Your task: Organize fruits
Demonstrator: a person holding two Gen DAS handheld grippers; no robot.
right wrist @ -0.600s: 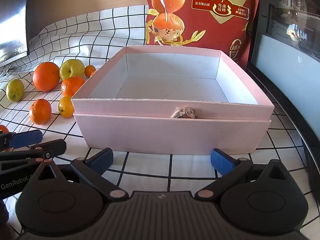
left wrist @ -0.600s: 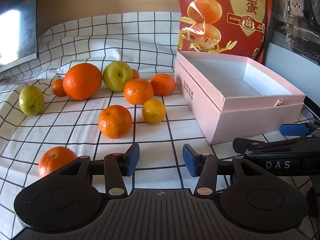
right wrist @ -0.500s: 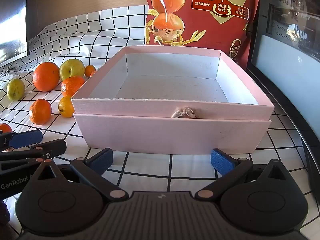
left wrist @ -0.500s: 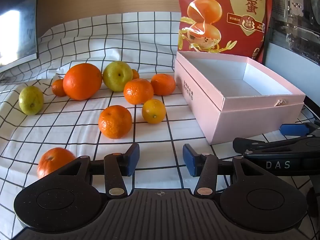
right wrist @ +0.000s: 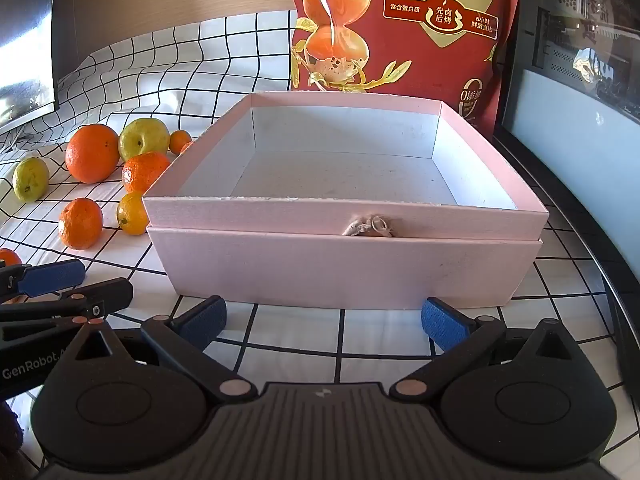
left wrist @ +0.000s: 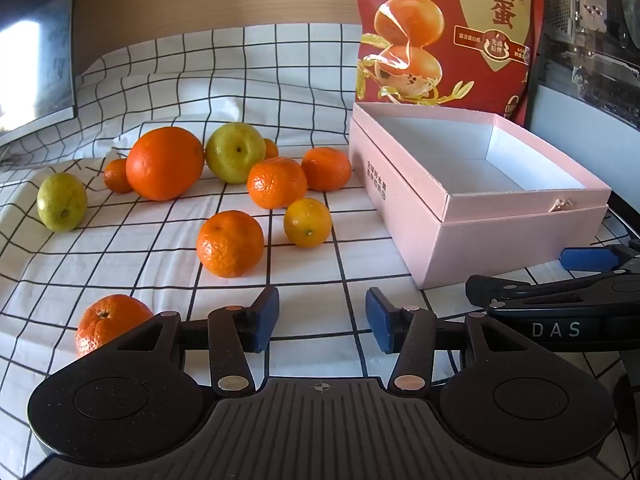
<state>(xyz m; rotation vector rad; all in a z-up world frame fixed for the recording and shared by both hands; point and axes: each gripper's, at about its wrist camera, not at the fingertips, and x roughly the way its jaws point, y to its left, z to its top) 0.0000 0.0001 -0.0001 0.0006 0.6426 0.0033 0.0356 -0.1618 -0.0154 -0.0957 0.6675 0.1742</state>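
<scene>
Here, nothing is packed yet, so the lines run from the near table edge to the far one.

Left gripper: its fingers stand apart with only checked cloth between them; it hangs over the near edge, angled down toward the loose fruit, probably to pick a first piece.

Right gripper: fingers spread as wide as they go, nothing held; it sits just before the near wall of the pink box, likely waiting to steady it or receive fruit.

Nearest mandarin: alone by the near left edge, just beside the left gripper's body, so the easiest reach.

Middle fruit: a mandarin and a small yellow citrus, apart from each other, left of the box.

Far cluster: large orange, green fruit and more mandarins bunched toward the far left; another green fruit lies off by the left edge.

Box interior: bare, open-topped, on the right side of the table.

Red snack bag: upright behind the box at the far edge, a backdrop only.
</scene>
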